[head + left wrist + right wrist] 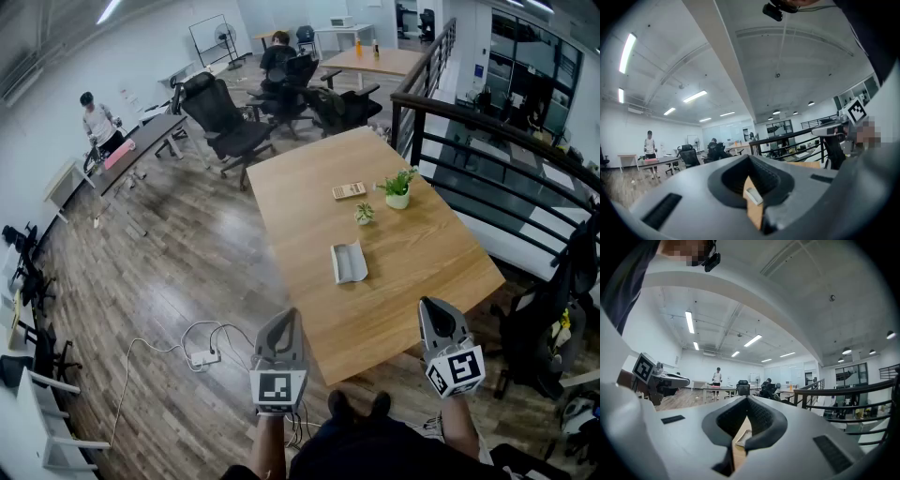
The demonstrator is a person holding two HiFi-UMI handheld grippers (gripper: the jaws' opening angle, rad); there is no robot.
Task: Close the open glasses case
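Observation:
The open glasses case (349, 262), pale grey, lies near the middle of the wooden table (300, 197) in the head view. Both grippers hover level at the table's near edge, well short of the case. My left gripper (285, 316) is at the near left corner and my right gripper (430, 305) at the near right. Each has its jaws together with nothing held. In the left gripper view the case (753, 196) shows through the hollow between the jaws of the left gripper (750, 157). The right gripper view shows the case (741, 440) the same way, past the right gripper (747, 398).
Two small potted plants (397, 187) (364, 214) and a small flat wooden item (349, 190) stand beyond the case. A black railing (487, 141) runs along the right. Cables and a power strip (202, 356) lie on the floor at left. Office chairs (225, 127) stand behind.

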